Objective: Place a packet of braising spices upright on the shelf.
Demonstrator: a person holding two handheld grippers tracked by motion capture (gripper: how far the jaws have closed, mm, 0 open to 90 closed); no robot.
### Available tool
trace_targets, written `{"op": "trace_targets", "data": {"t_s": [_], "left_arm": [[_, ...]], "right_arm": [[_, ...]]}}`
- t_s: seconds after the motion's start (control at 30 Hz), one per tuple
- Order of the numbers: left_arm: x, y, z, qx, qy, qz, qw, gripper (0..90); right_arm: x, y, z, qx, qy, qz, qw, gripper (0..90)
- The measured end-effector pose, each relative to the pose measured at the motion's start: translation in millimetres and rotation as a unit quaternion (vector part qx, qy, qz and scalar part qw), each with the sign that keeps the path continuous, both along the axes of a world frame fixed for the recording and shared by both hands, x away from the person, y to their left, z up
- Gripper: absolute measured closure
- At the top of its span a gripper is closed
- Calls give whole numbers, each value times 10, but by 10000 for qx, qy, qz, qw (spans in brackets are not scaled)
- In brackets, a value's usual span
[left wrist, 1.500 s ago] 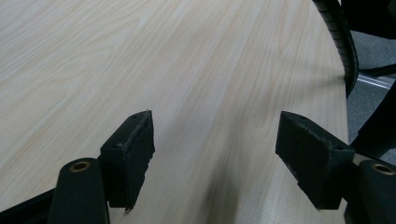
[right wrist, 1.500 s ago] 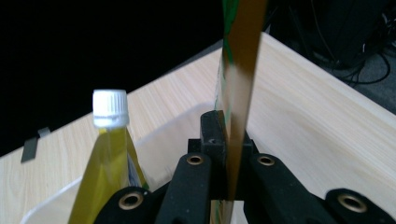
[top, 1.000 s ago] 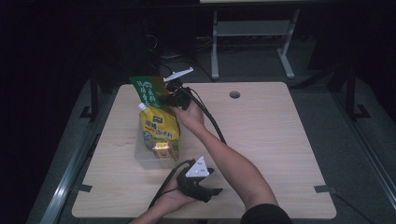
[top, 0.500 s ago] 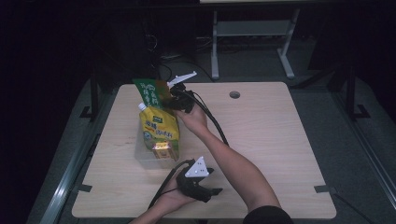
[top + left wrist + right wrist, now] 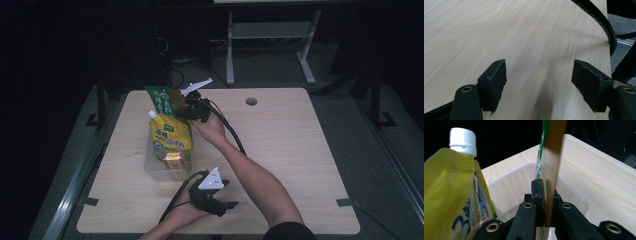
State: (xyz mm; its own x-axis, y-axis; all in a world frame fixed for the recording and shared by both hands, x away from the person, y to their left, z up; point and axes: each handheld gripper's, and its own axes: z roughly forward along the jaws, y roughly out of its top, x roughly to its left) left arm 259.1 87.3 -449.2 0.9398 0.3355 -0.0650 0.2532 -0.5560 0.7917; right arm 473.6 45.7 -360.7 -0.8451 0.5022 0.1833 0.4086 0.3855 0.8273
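Observation:
My right gripper [image 5: 189, 107] is shut on a flat green packet [image 5: 163, 103] and holds it upright over the far end of a clear plastic bin [image 5: 159, 170]. In the right gripper view the green packet [image 5: 550, 150] shows edge-on, pinched between the jaws of the right gripper [image 5: 546, 195], above the bin's wall [image 5: 516, 185]. A yellow spouted pouch [image 5: 170, 137] with a white cap [image 5: 462, 141] stands inside the bin. My left gripper [image 5: 229, 194] rests near the table's front edge, and the left gripper [image 5: 539, 85] is open, with bare wood between its jaws.
The light wooden table [image 5: 300, 145] has a round cable hole [image 5: 251, 101] at the back. The right gripper's black cable [image 5: 232, 132] trails across the table's middle beside the forearm; the cable [image 5: 604, 22] curves past the table edge. A metal stand [image 5: 270, 35] is behind the table.

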Motion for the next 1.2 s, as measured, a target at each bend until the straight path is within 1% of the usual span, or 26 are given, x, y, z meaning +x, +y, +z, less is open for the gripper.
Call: {"op": "trace_targets", "data": {"t_s": [0.03, 0.1, 0.13, 0.2, 0.33, 0.43, 0.53, 0.6, 0.63, 0.7, 0.73, 0.83, 0.87, 1.0, 1.03, 1.07, 1.2], "left_arm": [[-1, 2, 4, 3, 0, 3, 10000, 275], [-1, 5, 9, 1, -11, 9, 10000, 275], [-1, 6, 10, 3, -13, 10, 10000, 275], [-2, 3, 7, 16, -17, 9, 10000, 274], [-5, -6, 0, 32, -14, -4, 10000, 274], [-8, -5, 2, 29, -29, 14, 10000, 274], [-7, 3, 6, 37, -39, 39, 10000, 272], [-3, 5, 8, 48, -44, 48, 10000, 268], [-4, 4, 9, 51, -51, 52, 10000, 265], [-11, -1, 11, 38, -55, 74, 10000, 263], [-12, 0, 12, 34, -59, 78, 9999, 263], [-11, 6, 14, 60, -86, 85, 9999, 262], [-10, 8, 16, 61, -83, 87, 9999, 261], [-14, 7, 19, 41, -80, 94, 9999, 260], [-15, 7, 20, 44, -81, 94, 9999, 259], [-13, 8, 19, 40, -79, 99, 9999, 259], [-15, 8, 23, 27, -68, 113, 9999, 256]], "right_arm": [[2, -1, 6, -36, 6, -39, 10000, 876], [18, -18, 10, -126, 13, -80, 9999, 790], [22, -29, 12, -161, 19, -128, 9998, 769], [26, -66, 24, -144, 124, -133, 9997, 761], [22, -123, 66, -190, 90, -150, 9997, 706], [21, -177, 96, -201, 113, -191, 9996, 663], [10, -236, 113, -229, 150, -221, 9994, 644], [7, -287, 122, -230, 127, -217, 9994, 626], [-4, -315, 136, -210, 172, -242, 9993, 618], [-5, -360, 150, -172, 168, -243, 9994, 594], [-9, -384, 161, -124, 230, -253, 9993, 590], [-17, -447, 183, -128, 212, -271, 9993, 570], [-25, -457, 193, -134, 237, -284, 9992, 563], [-51, -515, 219, -149, 182, -306, 9993, 555], [-62, -526, 227, -133, 229, -322, 9991, 549], [-61, -543, 227, -155, 193, -303, 9992, 542], [-86, -622, 231, -155, 210, -354, 9990, 530]]}}
